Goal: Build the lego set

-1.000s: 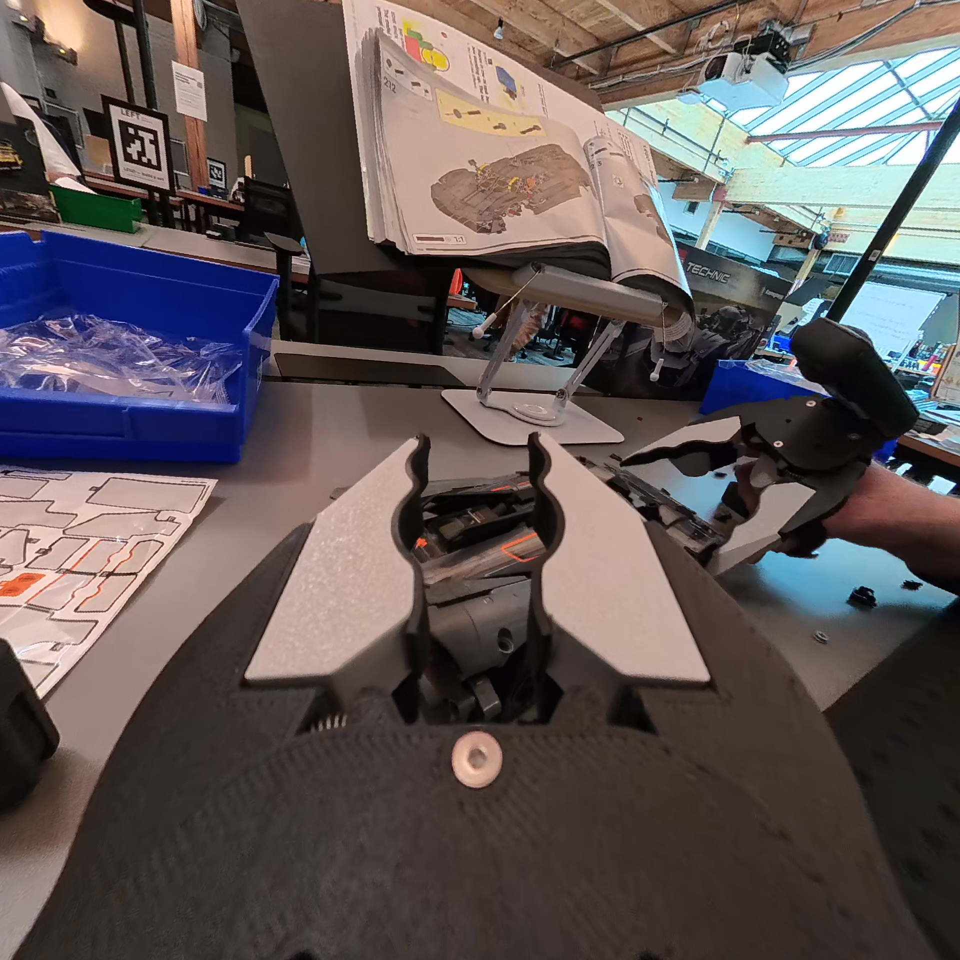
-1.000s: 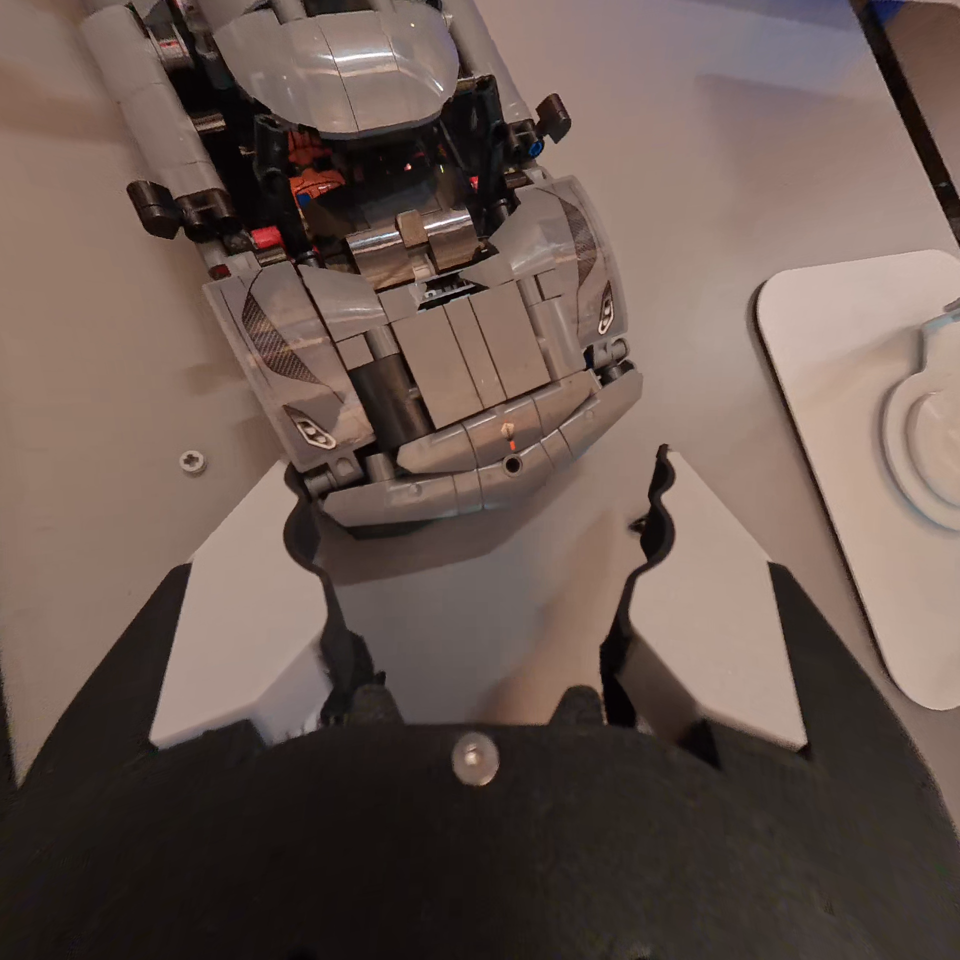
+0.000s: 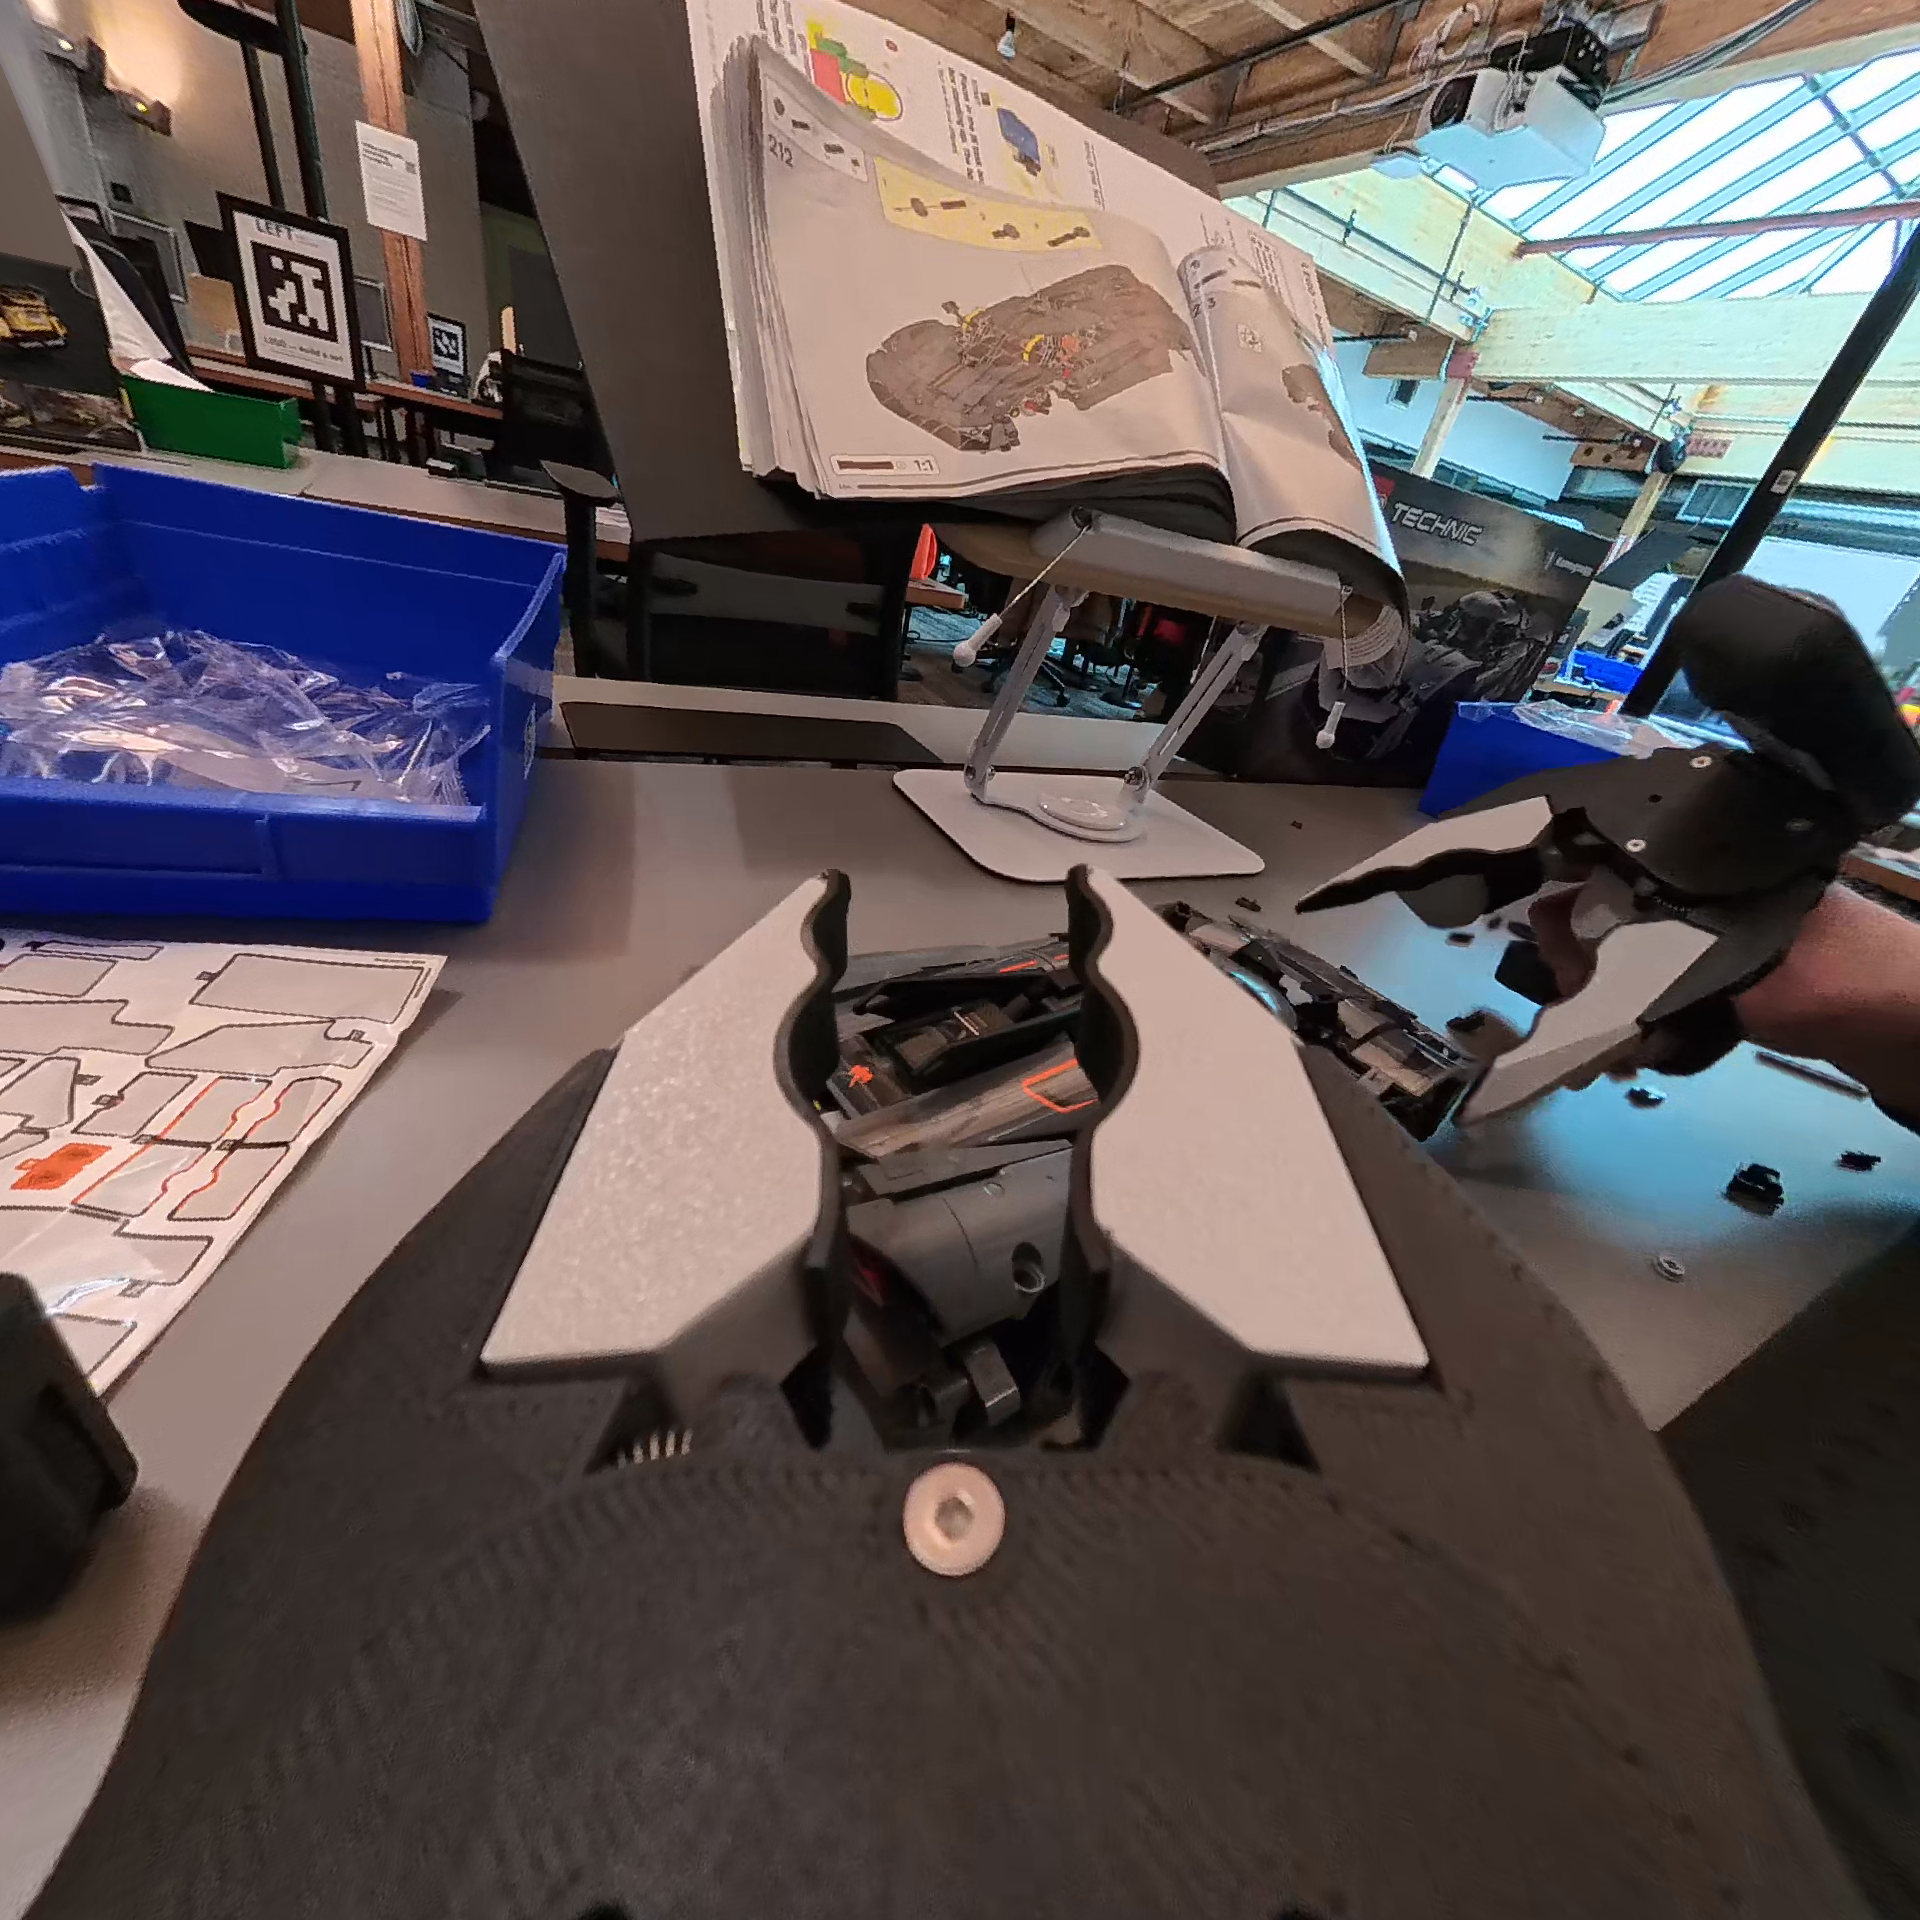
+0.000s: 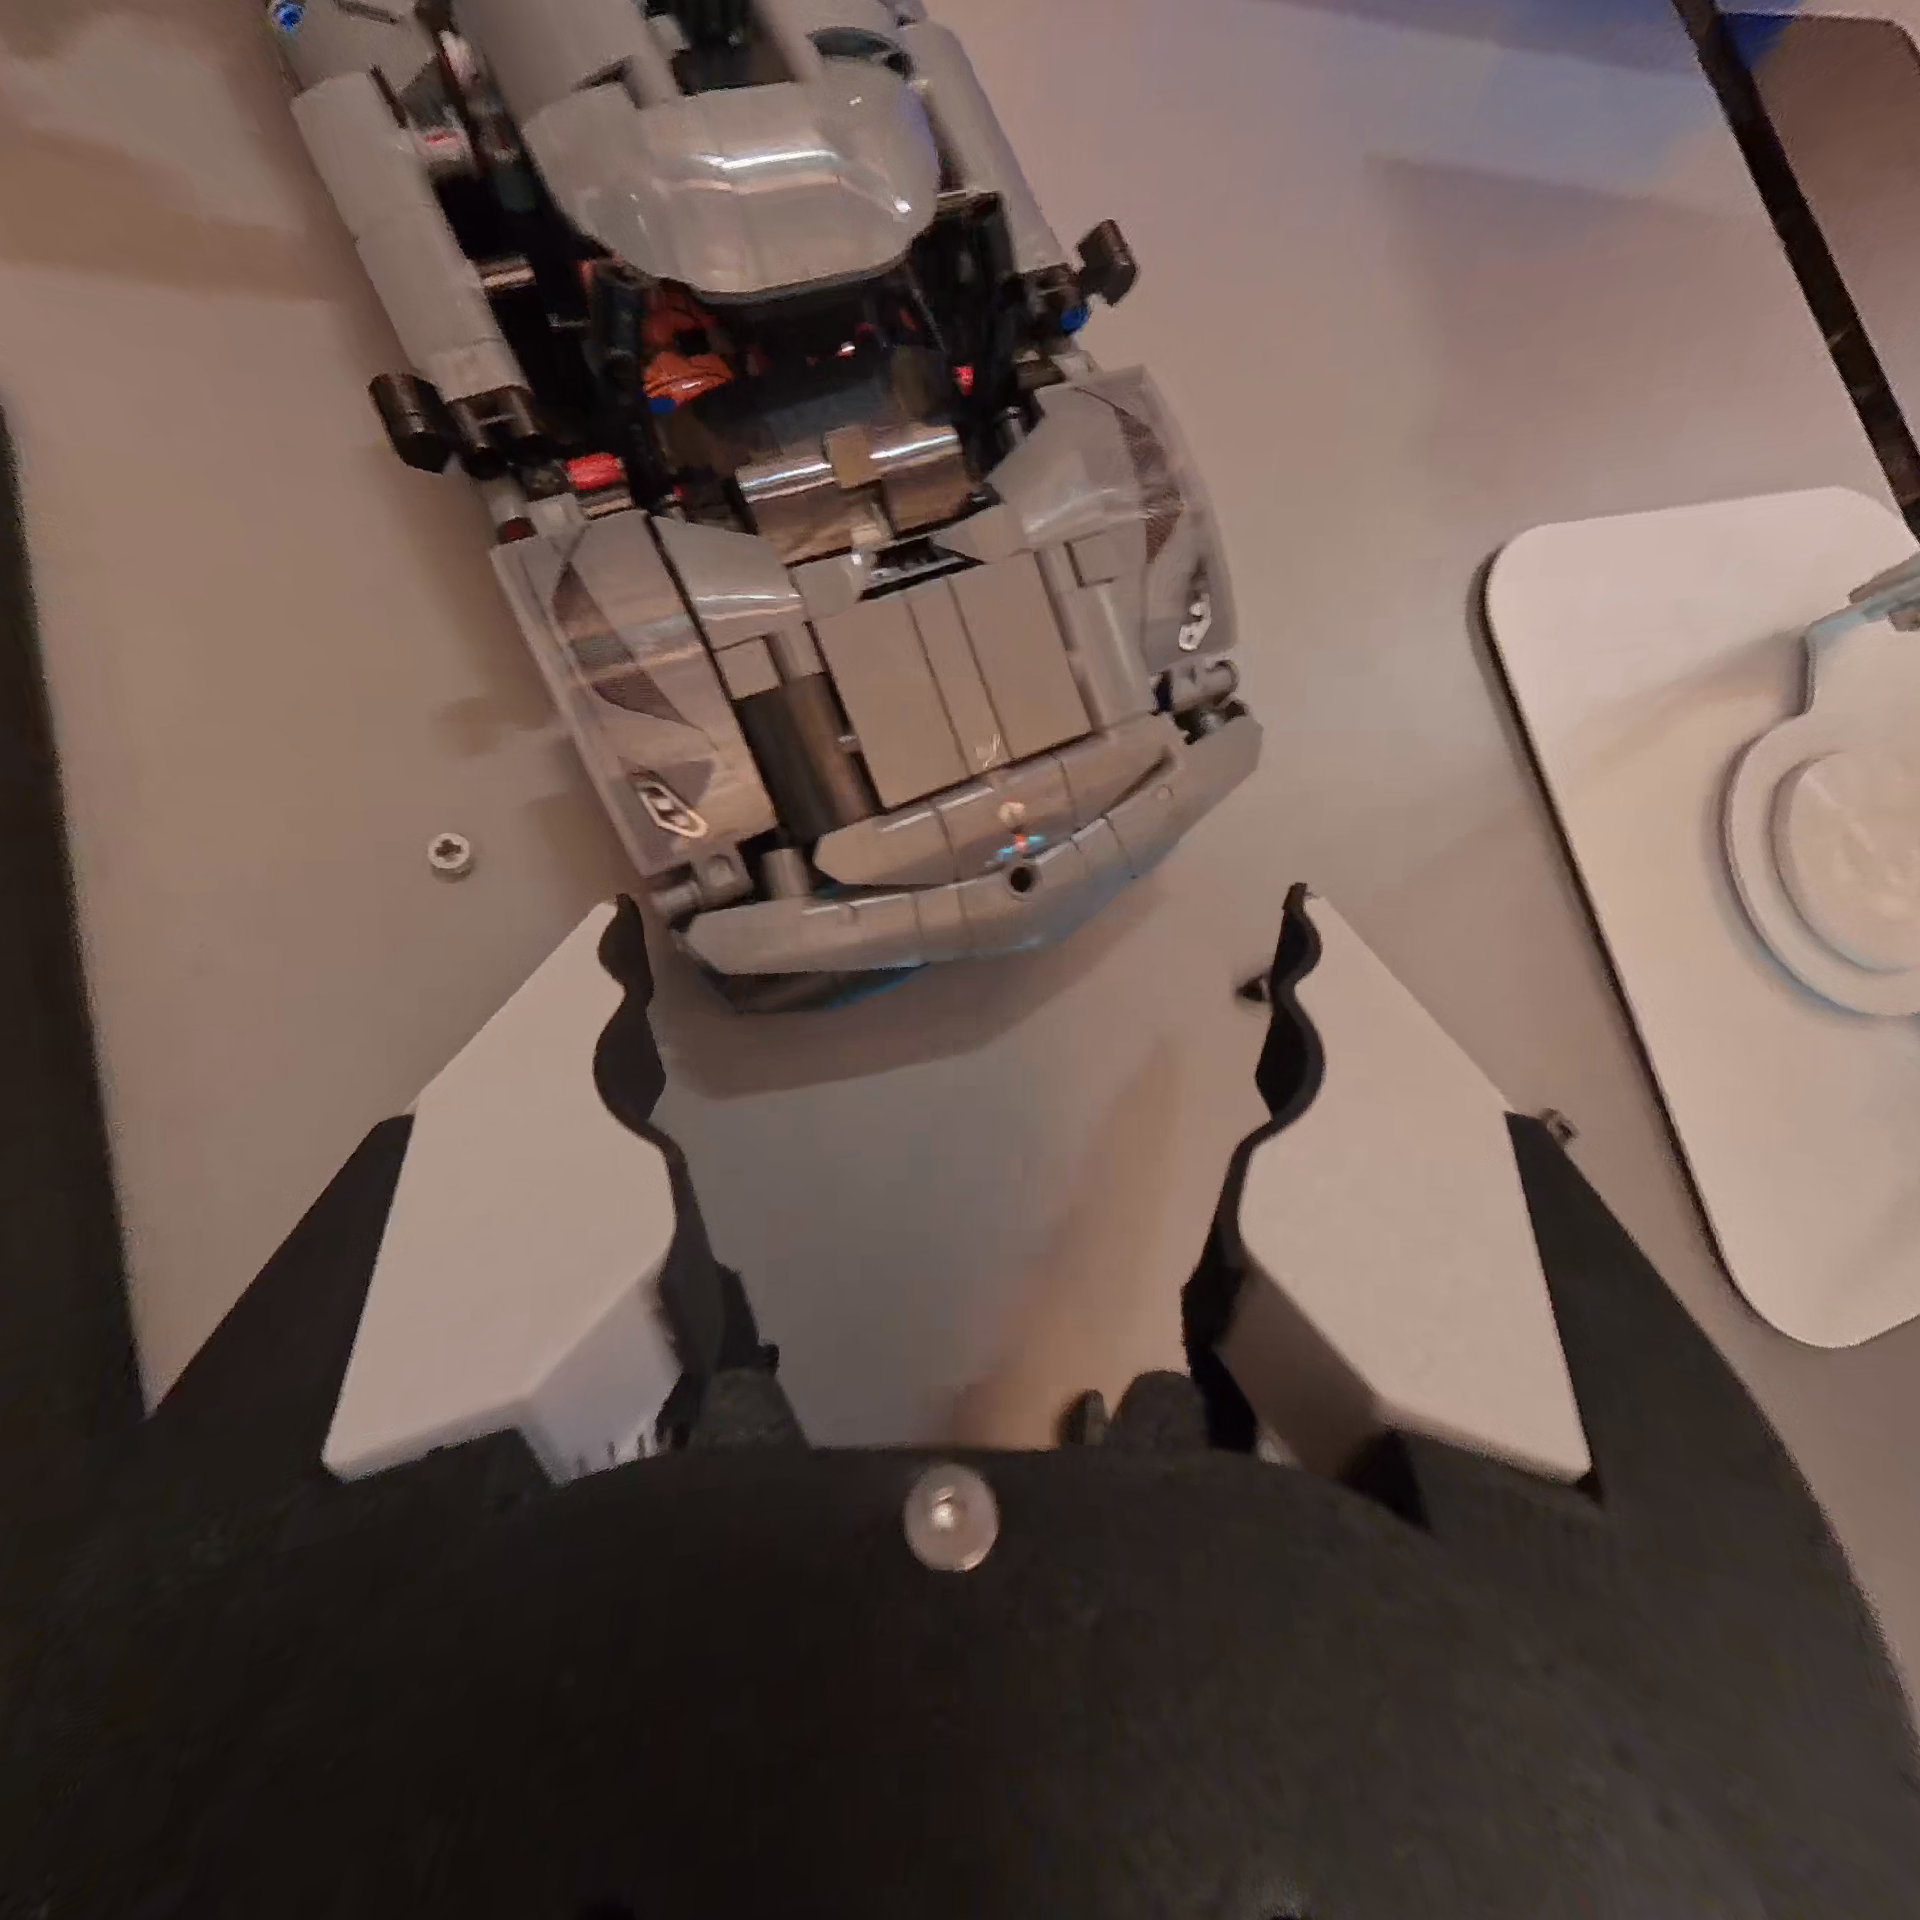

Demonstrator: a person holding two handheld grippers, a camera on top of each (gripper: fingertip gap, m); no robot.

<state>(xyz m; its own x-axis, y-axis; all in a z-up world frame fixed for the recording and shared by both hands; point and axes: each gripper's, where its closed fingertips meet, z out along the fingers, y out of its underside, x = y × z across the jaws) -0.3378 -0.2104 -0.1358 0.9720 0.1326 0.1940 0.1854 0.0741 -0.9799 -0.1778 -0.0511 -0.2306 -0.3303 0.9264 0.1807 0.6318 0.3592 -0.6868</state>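
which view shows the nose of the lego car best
The right wrist view: it looks down on the lego car, so the grey nose and hood show whole. In the left wrist view the left gripper hides most of the car, leaving dark side parts.

Your counter (image 3: pixel 644 852) is a flat grey surface. At its far left sits a blue bin (image 3: pixel 312 831) holding crumpled clear plastic bags (image 3: pixel 208 717). In front of the bin, near the left edge, a sticker sheet (image 3: pixel 187 1091) lies flat, most of its outlines empty and a few orange pieces left on it. Toward the back you have a book stand resting on a pale rounded base plate (image 3: pixel 1081 842), which carries the open instruction booklet (image 3: pixel 997 312). The grey lego car (image 4: pixel 831 582) lies in the middle of the counter, just in front of that plate. Small loose black parts (image 3: pixel 1756 1184) are scattered to the right, and one pale round piece (image 4: pixel 451 852) lies just beside the car's front corner.
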